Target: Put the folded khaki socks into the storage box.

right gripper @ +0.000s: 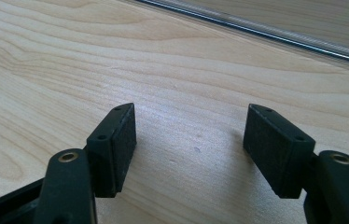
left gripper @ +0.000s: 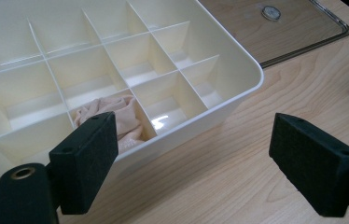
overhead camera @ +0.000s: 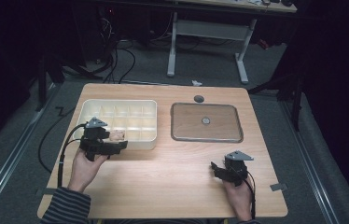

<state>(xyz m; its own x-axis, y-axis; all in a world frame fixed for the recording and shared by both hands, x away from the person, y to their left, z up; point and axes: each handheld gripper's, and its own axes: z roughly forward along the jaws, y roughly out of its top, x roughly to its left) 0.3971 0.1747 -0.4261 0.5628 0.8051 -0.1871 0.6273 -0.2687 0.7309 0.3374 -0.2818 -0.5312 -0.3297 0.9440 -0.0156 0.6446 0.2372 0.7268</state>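
Pale wood grain covers the table (overhead camera: 163, 172), which stands on grey carpet in a dim room, with a white-legged desk (overhead camera: 207, 28) and loose black cables (overhead camera: 116, 56) on the floor beyond its far edge. Toward the far left corner sits a cream plastic box (overhead camera: 88, 105) split into small compartments; a crumpled pinkish cloth (overhead camera: 117, 136) lies in one compartment along its near wall. To the right of the box, apart from it, a clear flat lid (overhead camera: 206, 122) with a round knob lies toward the far right corner, and a small dark disc (overhead camera: 199, 99) rests by the far edge. The left gripper (overhead camera: 116, 146) hovers just at the box's near wall, jaws spread wide and empty, one pad (left gripper: 86, 163) in front of the cloth. The right gripper (overhead camera: 215, 169) is low over bare wood near the right edge, jaws parted, grasping nothing.
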